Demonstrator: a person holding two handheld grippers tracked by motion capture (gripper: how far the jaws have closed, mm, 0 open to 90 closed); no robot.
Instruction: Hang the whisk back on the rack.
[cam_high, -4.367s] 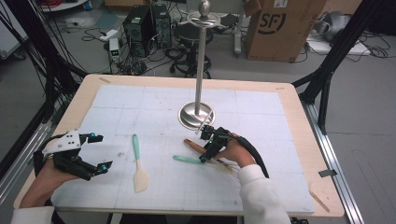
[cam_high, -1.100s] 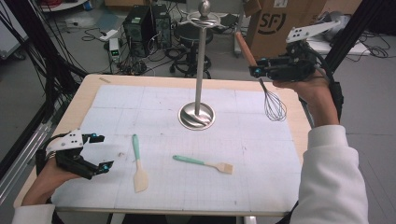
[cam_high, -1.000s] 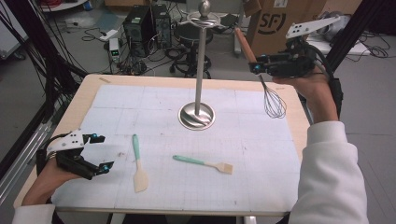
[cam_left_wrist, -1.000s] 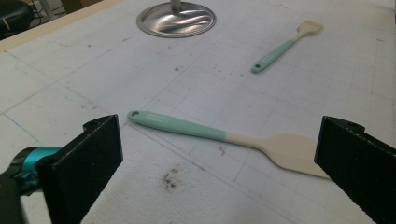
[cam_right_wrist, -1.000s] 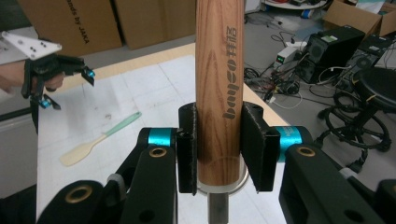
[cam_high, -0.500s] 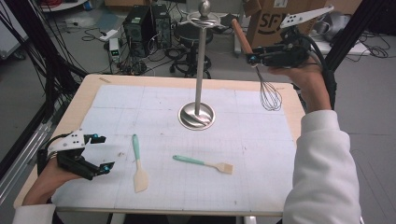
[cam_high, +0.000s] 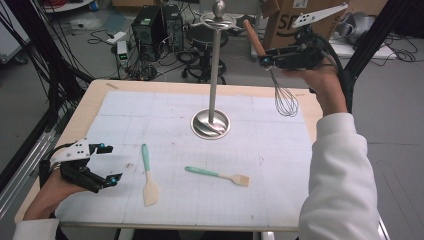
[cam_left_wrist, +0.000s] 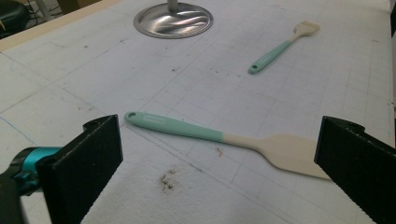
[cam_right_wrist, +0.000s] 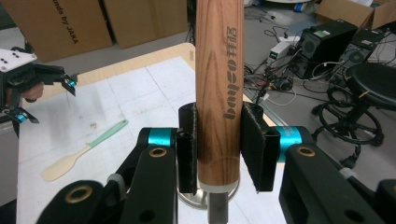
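Whisk: clamped by its wooden handle in my right gripper, raised in the upper right of the high view, wire head hanging down above the table's far right edge; the right gripper view has the handle pinched upright between my two black pads.
Step in hand: carrying the whisk toward the stand, as I judge it, to hang it on the ring at the top.
Next move: bring the handle's upper end level with the ring at top centre and line it up there; I cannot tell from here whether the handle has a loop or hole, so that needs checking before I let go.
Left gripper: jaws spread wide and holding nothing, resting low at the lower left of the high view, just beside the spatula.
Surface: wooden-edged table under a white gridded mat with a few dark specks; the stand's round base sits mid-table, and a small brush lies in front of it.
Room: computer towers, tangled cables, a stool and cardboard boxes on the grey floor behind the table.
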